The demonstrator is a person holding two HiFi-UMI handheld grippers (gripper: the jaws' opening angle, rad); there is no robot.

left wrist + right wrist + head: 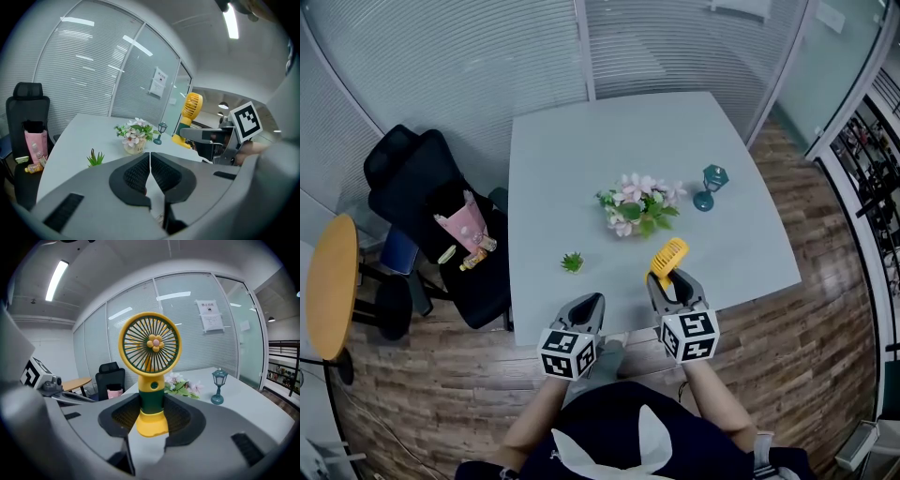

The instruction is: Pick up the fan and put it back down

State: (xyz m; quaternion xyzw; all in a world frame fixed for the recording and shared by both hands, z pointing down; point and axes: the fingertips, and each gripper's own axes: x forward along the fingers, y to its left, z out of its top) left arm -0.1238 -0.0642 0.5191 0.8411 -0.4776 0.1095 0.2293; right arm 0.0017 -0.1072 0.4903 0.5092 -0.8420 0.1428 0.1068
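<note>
Yellow plastic with a dark green handle, the small round-caged fan [150, 362] stands upright between the pads of the right hand-held gripper [151, 416], which are clamped on the green handle just above the yellow foot. In the head view the fan [668, 256] sits lower centre-right, over the near edge of the pale grey tabletop [581, 159]; whether its foot touches the surface cannot be told. The left hand-held gripper [150, 168] is beside it at lower centre, jaws pressed together with nothing between them. Further up the frame are a pot of pink and white flowers [639, 204], a teal miniature lantern [711, 186] and a tiny green plant [572, 262].
</note>
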